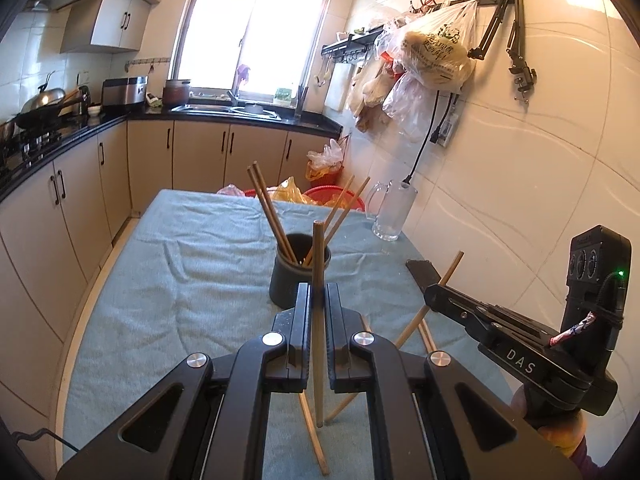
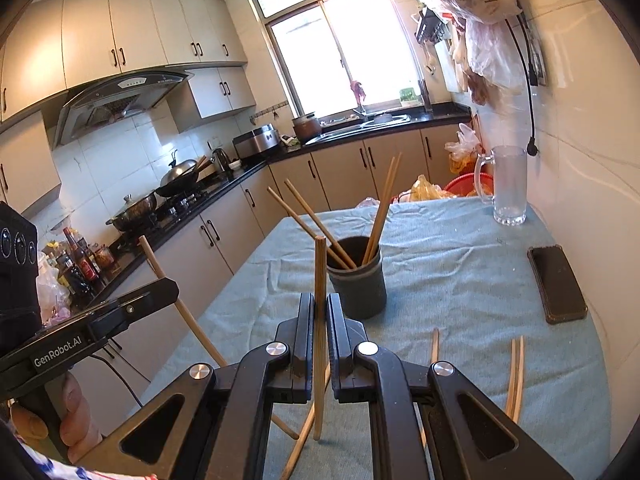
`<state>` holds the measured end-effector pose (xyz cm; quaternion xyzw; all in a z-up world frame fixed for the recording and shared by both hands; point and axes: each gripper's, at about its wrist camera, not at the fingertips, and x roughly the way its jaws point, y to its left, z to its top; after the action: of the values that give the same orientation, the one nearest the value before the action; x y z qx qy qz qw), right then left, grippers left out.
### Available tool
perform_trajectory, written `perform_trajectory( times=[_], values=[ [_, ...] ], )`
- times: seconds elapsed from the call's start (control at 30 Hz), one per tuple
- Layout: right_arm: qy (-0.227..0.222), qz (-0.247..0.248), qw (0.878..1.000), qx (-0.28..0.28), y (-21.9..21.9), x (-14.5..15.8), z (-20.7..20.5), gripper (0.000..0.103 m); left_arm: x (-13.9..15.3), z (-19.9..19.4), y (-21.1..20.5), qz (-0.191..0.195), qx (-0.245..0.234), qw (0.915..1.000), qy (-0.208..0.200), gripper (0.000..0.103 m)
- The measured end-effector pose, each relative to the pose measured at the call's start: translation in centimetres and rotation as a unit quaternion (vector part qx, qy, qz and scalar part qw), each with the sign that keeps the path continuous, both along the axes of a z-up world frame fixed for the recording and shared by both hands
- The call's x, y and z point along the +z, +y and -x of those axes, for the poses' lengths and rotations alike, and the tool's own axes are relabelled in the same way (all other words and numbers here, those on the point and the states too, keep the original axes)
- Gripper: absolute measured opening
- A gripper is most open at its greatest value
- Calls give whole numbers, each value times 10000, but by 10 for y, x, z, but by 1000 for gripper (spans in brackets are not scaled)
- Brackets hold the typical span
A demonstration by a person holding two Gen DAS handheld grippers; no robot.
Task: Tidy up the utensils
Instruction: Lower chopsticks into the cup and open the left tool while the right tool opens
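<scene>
The table (image 1: 192,240), under a blue cloth, fills the lower middle of both views. On it, from large to small: one dark cup (image 2: 357,280) at centre, one glass mug (image 2: 506,188) at upper right, one phone (image 2: 557,284) at right, and loose chopsticks (image 2: 516,376) at lower right.

The step in hand looks like carrying chopsticks to the cup. The left gripper (image 1: 318,300) is clamped on one upright chopstick (image 1: 318,264) just in front of the cup. The right gripper (image 2: 320,312) is likewise closed on one chopstick (image 2: 320,272).

Count: four chopsticks stand in the cup, two are held, and at least four lie on the cloth, some hidden by the grippers.

Next, each held stick needs to be lifted over the rim, its lower end tipped in, and the fingers parted; the leaning sticks crowd the opening.
</scene>
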<state>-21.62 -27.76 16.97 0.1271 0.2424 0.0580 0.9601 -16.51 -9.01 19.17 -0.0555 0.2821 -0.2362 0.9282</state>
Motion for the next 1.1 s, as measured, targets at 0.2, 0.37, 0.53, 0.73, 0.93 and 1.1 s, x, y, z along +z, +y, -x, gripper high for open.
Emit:
perform_trajectory(
  times=[0.2, 0.37, 0.53, 0.73, 0.93, 1.1],
  values=[
    [-172, 96, 9998, 21, -5, 21, -13, 6, 23, -16, -7, -155, 20, 9994, -301, 6],
    [-386, 195, 9991, -31, -12, 45, -29, 6, 50, -39, -11, -168, 192, 9975, -663, 6],
    [-613, 290, 9976, -147, -16, 71, -50, 6, 72, -67, -18, -18, 281, 9965, -790, 6],
    [-822, 283, 9960, -200, -21, 100, -78, 6, 95, -100, -29, 109, 368, 9943, -999, 6],
    [-988, 486, 9929, -450, -23, 106, -112, 7, 90, -139, -48, 61, 434, 9944, -957, 6],
    [-670, 485, 9950, -558, -26, 76, -142, 7, 60, -172, -64, -124, 422, 9975, -559, 6]
  ],
)
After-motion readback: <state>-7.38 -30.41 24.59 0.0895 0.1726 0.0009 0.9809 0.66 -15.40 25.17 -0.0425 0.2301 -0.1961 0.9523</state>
